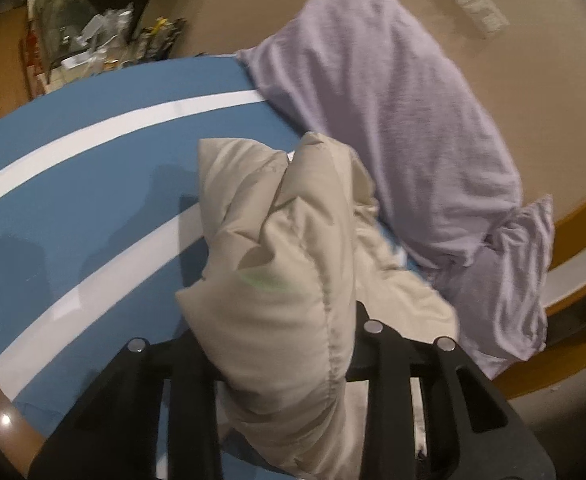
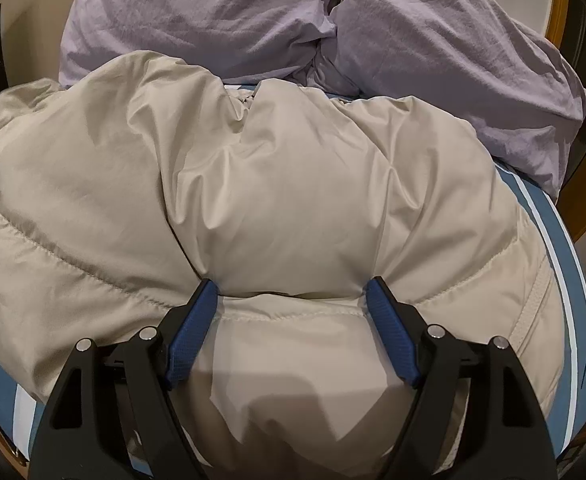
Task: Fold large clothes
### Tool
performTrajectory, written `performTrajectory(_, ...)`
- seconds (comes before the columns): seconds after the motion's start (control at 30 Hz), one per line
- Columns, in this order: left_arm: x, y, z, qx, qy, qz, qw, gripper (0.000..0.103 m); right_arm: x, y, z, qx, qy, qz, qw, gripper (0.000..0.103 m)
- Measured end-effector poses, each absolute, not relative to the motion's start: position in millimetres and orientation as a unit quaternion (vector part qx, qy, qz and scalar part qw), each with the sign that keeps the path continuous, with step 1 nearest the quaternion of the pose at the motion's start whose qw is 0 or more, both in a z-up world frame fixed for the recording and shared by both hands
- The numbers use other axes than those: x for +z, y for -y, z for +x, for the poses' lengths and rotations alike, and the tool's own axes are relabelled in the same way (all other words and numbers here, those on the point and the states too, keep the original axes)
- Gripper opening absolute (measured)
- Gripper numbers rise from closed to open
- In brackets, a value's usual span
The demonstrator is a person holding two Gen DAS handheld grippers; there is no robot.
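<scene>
Beige jacket (image 2: 253, 200) bunched in the left tool (image 1: 281, 360); right tool (image 2: 291, 292) spread wide, pressing its seam edge.

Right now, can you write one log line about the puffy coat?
left gripper: shut on beige puffer jacket | right gripper: open, straddling jacket | purple garment: behind

The beige puffer jacket (image 1: 277, 280) bulges over the left gripper (image 1: 281, 356), hiding both fingertips, so the clamp itself cannot be seen. Far left, the clutter (image 1: 93, 40) beside the blue mat (image 1: 73, 200) is too blurred to name. The lilac garment (image 2: 253, 12) runs off the top edge in the right wrist view.
</scene>
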State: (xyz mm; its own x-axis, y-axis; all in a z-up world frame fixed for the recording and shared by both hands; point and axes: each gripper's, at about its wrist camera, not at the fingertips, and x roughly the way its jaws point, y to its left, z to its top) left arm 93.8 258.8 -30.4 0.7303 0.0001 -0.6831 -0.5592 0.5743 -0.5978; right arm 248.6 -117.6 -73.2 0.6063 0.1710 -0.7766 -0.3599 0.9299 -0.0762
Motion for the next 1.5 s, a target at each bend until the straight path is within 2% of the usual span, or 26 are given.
performTrajectory(0.33,45,-194,120,0.038,-0.282,-0.395,0.873,0.032,-74,119,250,0.151,-0.420,-0.112,0.888,0.078)
performTrajectory(0.63,90,-90,160,-0.094,-0.296,-0.309,0.899,0.032,-76,127,247,0.156,-0.425,-0.102,0.886,0.078)
performTrajectory(1.07,80,12,201,-0.183,-0.360,-0.243,0.882,0.032,-57,170,238,0.169,-0.420,-0.034,0.891,0.078)
performTrajectory(1.5,42,91,221,-0.231,-0.417,-0.174,0.861,0.032,-54,265,216,0.048,-0.404,0.005,0.913,0.078)
